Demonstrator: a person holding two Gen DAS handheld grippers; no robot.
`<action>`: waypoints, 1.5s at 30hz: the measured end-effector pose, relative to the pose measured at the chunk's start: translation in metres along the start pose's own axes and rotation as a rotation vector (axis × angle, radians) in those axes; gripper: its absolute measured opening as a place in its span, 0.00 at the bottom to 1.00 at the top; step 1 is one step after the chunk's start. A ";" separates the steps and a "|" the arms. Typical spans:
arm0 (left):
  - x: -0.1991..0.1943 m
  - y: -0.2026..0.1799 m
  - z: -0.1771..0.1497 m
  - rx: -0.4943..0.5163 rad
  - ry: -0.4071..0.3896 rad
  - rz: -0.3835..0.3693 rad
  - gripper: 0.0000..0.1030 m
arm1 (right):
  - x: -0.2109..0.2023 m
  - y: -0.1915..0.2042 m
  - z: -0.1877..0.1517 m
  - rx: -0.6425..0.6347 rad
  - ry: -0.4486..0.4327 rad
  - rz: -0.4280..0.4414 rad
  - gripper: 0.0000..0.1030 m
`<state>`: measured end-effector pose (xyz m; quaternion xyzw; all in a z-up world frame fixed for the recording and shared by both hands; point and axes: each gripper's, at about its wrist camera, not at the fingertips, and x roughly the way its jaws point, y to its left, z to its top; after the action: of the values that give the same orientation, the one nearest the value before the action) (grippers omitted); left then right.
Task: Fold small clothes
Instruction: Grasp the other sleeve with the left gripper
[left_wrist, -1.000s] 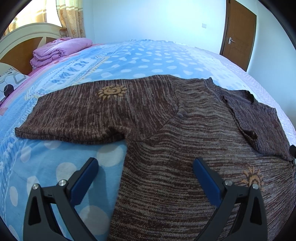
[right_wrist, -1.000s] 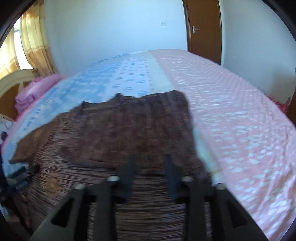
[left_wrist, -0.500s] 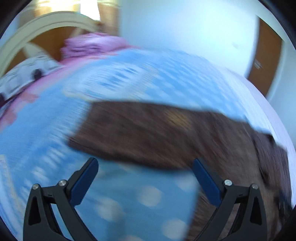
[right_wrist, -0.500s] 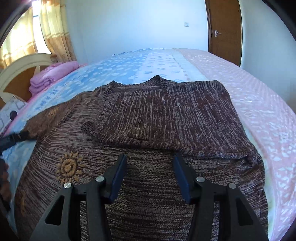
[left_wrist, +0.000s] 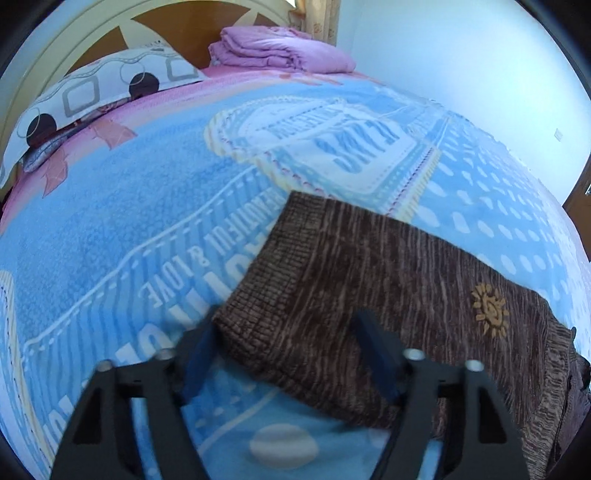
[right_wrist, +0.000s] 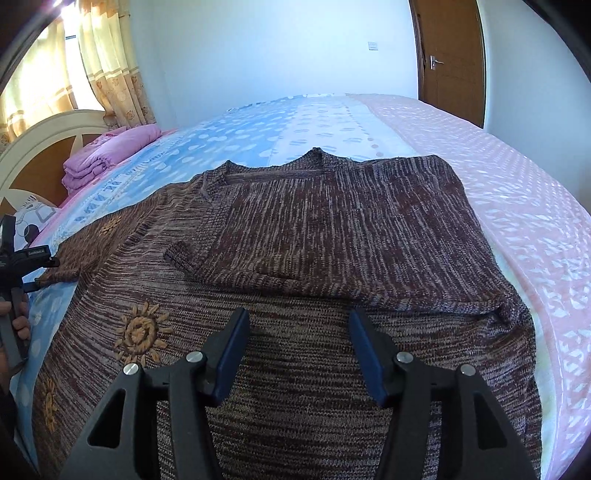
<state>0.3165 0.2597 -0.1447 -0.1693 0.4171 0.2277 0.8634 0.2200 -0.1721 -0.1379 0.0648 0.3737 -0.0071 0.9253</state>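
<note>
A brown knit sweater (right_wrist: 332, 236) with orange sun motifs lies flat on the bed. Its right sleeve (right_wrist: 236, 240) is folded across the chest. Its left sleeve (left_wrist: 369, 280) stretches out over the blue blanket. My left gripper (left_wrist: 286, 339) is open, its jaws on either side of that sleeve's ribbed cuff (left_wrist: 258, 295) at the near corner. It also shows at the left edge of the right wrist view (right_wrist: 22, 258). My right gripper (right_wrist: 297, 332) is open and empty, above the sweater's lower body.
The bed has a blue printed blanket (left_wrist: 147, 221) and a pink spread (right_wrist: 517, 177) to the right. A patterned pillow (left_wrist: 96, 92) and a folded purple quilt (left_wrist: 280, 48) lie by the headboard (left_wrist: 88, 33). A wooden door (right_wrist: 450, 55) stands behind.
My left gripper swung left from the sweater's body to the outstretched sleeve's cuff and came down close to it. My right gripper opened wider and stayed above the hem.
</note>
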 end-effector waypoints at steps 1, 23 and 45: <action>-0.001 -0.001 0.000 0.001 -0.009 -0.003 0.41 | 0.000 0.000 0.000 0.000 0.000 -0.001 0.56; -0.134 -0.186 -0.072 0.449 -0.242 -0.376 0.10 | -0.005 -0.006 -0.001 0.024 -0.015 0.029 0.56; -0.106 -0.135 -0.109 0.537 -0.151 -0.258 0.74 | -0.005 -0.006 0.005 0.031 0.017 0.036 0.56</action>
<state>0.2604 0.0676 -0.1113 0.0307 0.3720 0.0099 0.9277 0.2194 -0.1793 -0.1314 0.0861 0.3800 0.0043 0.9210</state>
